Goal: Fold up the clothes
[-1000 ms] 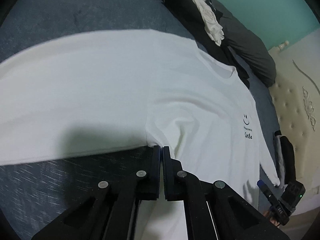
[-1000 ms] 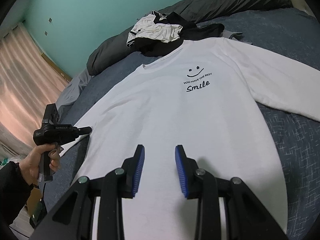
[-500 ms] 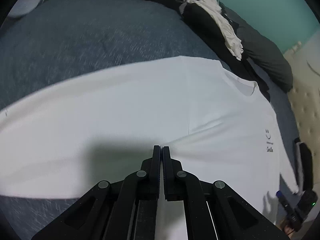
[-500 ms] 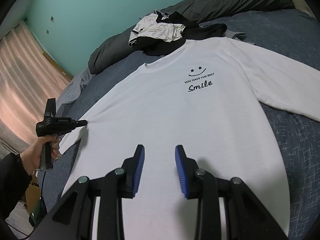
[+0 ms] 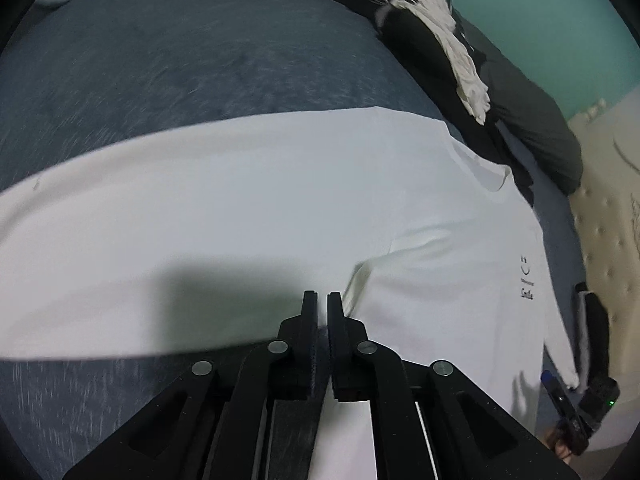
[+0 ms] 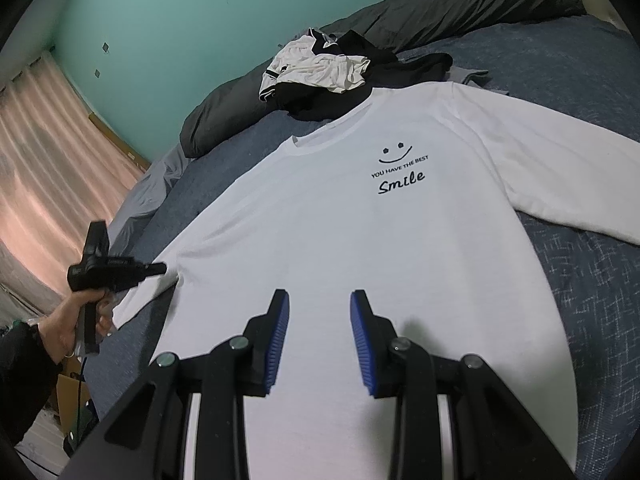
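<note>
A white shirt (image 6: 352, 248) lies flat, front up, on a blue bedspread (image 6: 592, 280), both sleeves spread out to the sides. Its chest carries a black smiley and the words "YOU HAVE THE BEST Smile" (image 6: 400, 178).

Right gripper (image 6: 319, 300) — jaws spread wide, blue pads (image 6: 280, 336) facing each other, nothing between them. It hangs over the lower body of the shirt, the print straight ahead of it and the collar beyond that.

Left gripper (image 5: 322, 300) — jaws nearly together, only a narrow slit between them. Its tips sit at the shirt's side near the armpit, where a small ridge of cloth (image 5: 360, 280) rises just to the right of them; whether any cloth is caught in the slit cannot be told. The sleeve (image 5: 160, 216) stretches away ahead and to its left. In the right wrist view this gripper (image 6: 160, 269) shows at far left, held in a hand (image 6: 68, 326), its tip at the shirt's edge.

Beyond the collar lies a heap of black and white clothes (image 6: 320, 70), and behind that a dark grey pillow (image 6: 460, 4) against a teal wall (image 6: 180, 20).
</note>
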`<state>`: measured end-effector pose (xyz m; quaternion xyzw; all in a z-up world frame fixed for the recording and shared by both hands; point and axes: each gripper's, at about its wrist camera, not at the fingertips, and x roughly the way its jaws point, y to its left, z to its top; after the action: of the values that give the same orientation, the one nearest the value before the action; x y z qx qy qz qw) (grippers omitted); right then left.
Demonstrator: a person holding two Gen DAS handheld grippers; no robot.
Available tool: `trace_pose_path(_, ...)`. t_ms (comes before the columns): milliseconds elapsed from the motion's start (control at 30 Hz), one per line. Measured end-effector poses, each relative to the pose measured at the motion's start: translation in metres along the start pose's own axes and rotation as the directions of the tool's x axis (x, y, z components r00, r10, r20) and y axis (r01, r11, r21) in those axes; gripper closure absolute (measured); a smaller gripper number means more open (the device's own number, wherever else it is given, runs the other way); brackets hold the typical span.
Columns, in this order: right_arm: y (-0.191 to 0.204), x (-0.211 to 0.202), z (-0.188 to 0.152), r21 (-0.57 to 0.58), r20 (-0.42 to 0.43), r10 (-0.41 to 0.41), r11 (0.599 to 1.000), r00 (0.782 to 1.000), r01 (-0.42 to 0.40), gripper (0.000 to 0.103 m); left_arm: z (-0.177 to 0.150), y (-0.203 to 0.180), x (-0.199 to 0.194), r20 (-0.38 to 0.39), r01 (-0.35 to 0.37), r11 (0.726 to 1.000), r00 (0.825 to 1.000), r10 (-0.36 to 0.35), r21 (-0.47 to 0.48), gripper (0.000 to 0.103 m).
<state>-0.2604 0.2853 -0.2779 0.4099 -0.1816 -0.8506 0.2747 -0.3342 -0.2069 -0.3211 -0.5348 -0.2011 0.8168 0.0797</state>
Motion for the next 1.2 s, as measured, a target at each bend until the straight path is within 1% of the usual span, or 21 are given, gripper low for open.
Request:
trace_pose_path(67, 0.0, 0.0, 0.0, 0.002, 0.001, 0.002, 1.0, 1.0, -0.002, 0.072, -0.01, -0.003, -0.002, -0.006, 0.02, 0.999, 1.0, -0.02, 0.026, 0.084)
trace_pose_path(100, 0.0, 0.0, 0.0, 0.003, 0.001, 0.003, 1.0, 1.0, -0.003, 0.072, -0.015, -0.006, 0.001, -0.016, 0.022, 0.999, 1.0, -0.021, 0.044, 0.078)
trace_pose_path(233, 0.001, 0.001, 0.0, -0.001, -0.001, 0.003, 1.0, 1.0, -0.003, 0.072, -0.034, -0.018, 0.017, -0.061, 0.023, 0.994, 0.998, -0.017, 0.106, 0.077)
trace_pose_path(300, 0.0, 0.001, 0.0, 0.0, -0.001, 0.002, 1.0, 1.0, -0.002, 0.072, -0.038, -0.018, 0.023, -0.069, 0.017, 0.994, 0.998, -0.009, 0.112, 0.078)
trace_pose_path(400, -0.003, 0.001, 0.0, 0.007, 0.0, 0.0, 1.0, 1.0, 0.0, 0.072, -0.042, -0.017, 0.028, -0.065, 0.006, 0.994, 0.998, 0.001, 0.109, 0.1)
trace_pose_path(533, -0.005, 0.001, 0.001, 0.015, 0.0, -0.003, 1.0, 1.0, 0.003, 0.072, -0.045, -0.016, 0.023, -0.033, 0.0, 0.994, 0.999, 0.003, 0.107, 0.1)
trace_pose_path(667, -0.006, -0.001, 0.002, 0.022, 0.007, -0.005, 1.0, 1.0, 0.004, 0.072, -0.046, -0.015, 0.01, 0.003, 0.011, 0.996, 1.0, -0.011, 0.086, 0.1)
trace_pose_path(733, -0.007, -0.002, 0.002, 0.028, 0.008, -0.004, 1.0, 1.0, 0.004, 0.072, -0.047, -0.014, 0.004, 0.021, -0.013, 0.997, 1.0, 0.011, 0.078, 0.1)
trace_pose_path(800, -0.009, -0.002, 0.002, 0.036, 0.008, -0.004, 0.999, 1.0, 0.003, 0.072, -0.045, -0.009, 0.0, 0.034, -0.032, 0.998, 0.999, 0.03, 0.054, 0.1)
trace_pose_path(933, -0.012, -0.004, 0.003, 0.054, 0.016, -0.006, 0.999, 1.0, 0.005, 0.072, -0.045, -0.007, -0.011, 0.078, -0.022, 1.0, 0.997, 0.022, 0.01, 0.1)
trace_pose_path(1033, -0.017, -0.004, 0.004, 0.075, 0.017, -0.007, 0.997, 1.0, 0.005, 0.072, -0.051, -0.023, -0.016, 0.095, -0.024, 0.998, 0.995, 0.018, 0.06, 0.1)
trace_pose_path(1200, -0.03, -0.009, 0.006, 0.126, 0.033, -0.019, 0.992, 0.999, 0.015, 0.072, -0.069, -0.049, -0.011, 0.106, 0.015, 0.996, 0.994, -0.025, 0.086, 0.1)
